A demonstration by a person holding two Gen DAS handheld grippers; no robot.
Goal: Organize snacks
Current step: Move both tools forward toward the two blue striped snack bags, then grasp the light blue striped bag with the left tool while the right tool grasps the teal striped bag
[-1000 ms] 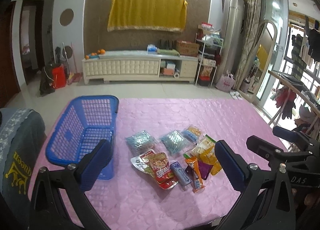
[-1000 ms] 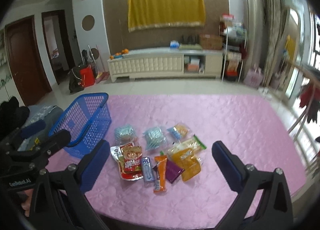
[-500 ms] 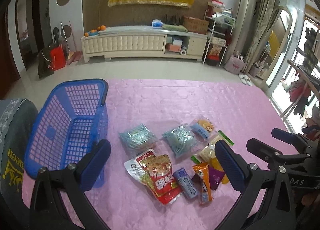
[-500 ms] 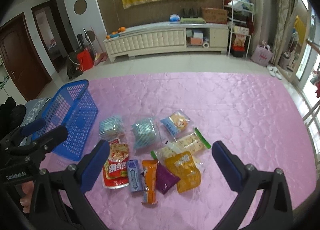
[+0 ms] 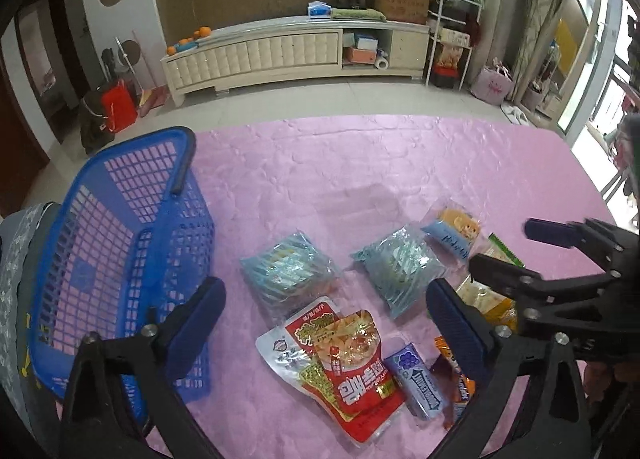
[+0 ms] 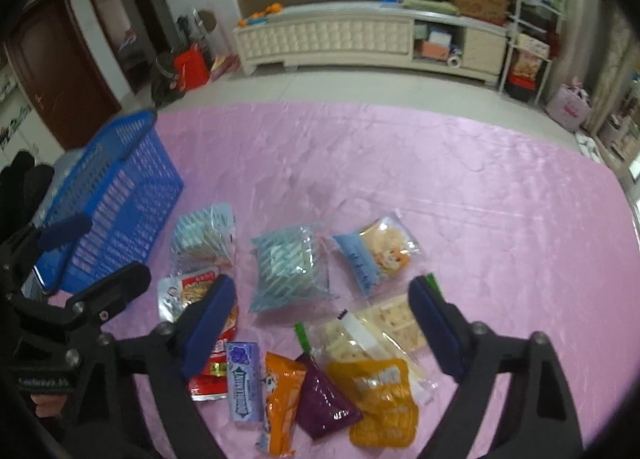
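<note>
Left gripper [image 5: 326, 323] closing, nothing between jaws, red snack pouch [image 5: 352, 367] just below-ahead; right gripper [image 6: 320, 323] closing, empty, over cracker pack [image 6: 380, 335].

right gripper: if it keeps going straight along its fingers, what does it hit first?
Likely the clear cracker bag, which lies between the closing jaws of the right gripper with nothing gripped yet. Depth is unclear; the striped blue packet sits just beyond.

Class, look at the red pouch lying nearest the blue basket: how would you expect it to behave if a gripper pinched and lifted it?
The red pouch lies flat and looks thin, so it would probably sag when lifted by one edge. Its glossy film catches light, so it may be slippery. It overlaps a silver packet, which might shift with it.
</note>
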